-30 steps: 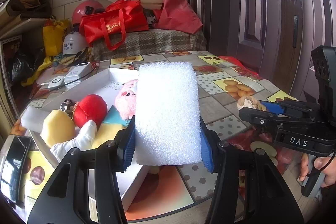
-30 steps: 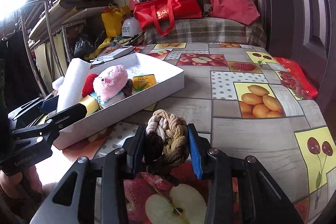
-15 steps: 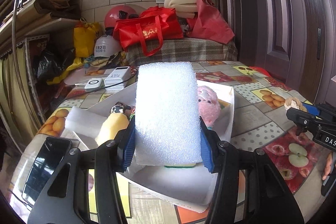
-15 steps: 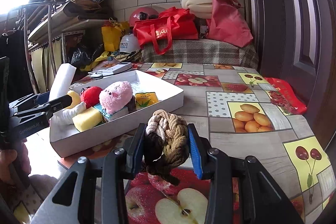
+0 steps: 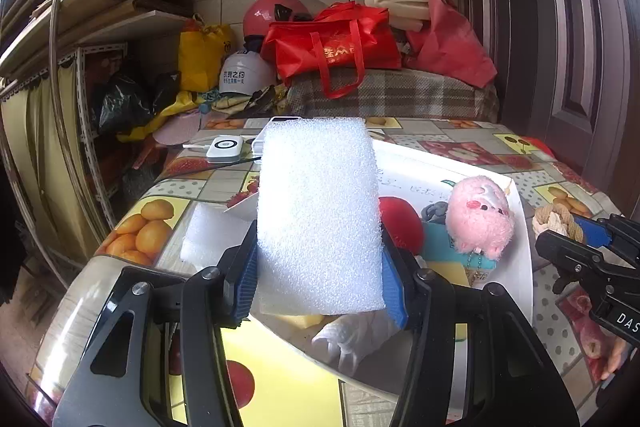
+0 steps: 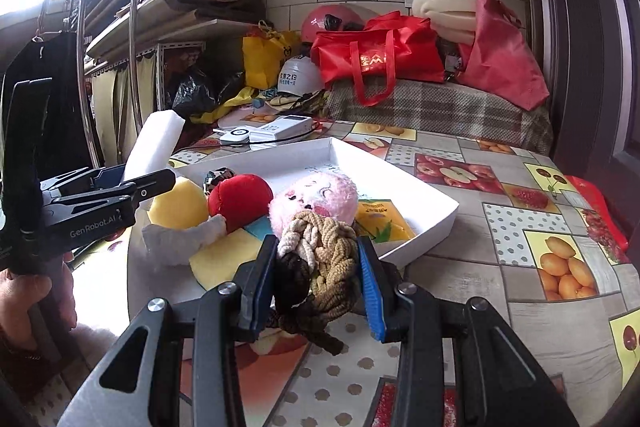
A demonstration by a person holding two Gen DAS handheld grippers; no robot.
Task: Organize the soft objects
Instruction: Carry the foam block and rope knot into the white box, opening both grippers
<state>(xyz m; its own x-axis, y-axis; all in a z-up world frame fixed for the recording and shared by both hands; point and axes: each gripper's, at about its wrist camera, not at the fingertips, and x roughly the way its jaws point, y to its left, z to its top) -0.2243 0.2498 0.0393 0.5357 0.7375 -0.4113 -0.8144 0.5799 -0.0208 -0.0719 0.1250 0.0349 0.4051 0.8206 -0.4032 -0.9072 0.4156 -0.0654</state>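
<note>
My left gripper (image 5: 318, 277) is shut on a white foam block (image 5: 318, 211) and holds it upright over the near left corner of the white tray (image 5: 520, 227). The block also shows in the right wrist view (image 6: 154, 147). My right gripper (image 6: 318, 283) is shut on a braided rope knot (image 6: 320, 259), beige, white and dark brown, just above the tray's near edge (image 6: 440, 223). In the tray lie a pink plush pig (image 6: 316, 197), a red ball (image 6: 240, 197), a yellow sponge ball (image 6: 178, 203), a yellow foam slab (image 6: 228, 255) and a white plush piece (image 6: 180, 237).
A second white foam block (image 5: 212, 235) lies on the table left of the tray. White electronic devices (image 6: 276, 129) lie behind the tray. Red bags (image 6: 376, 55), helmets and foam rolls are piled on the plaid bench at the back. A red packet (image 6: 596, 203) lies at the table's right edge.
My left gripper has swung left with the foam block, from the tray's right side to its near left corner. My right gripper has carried the rope knot left toward the tray's near edge.
</note>
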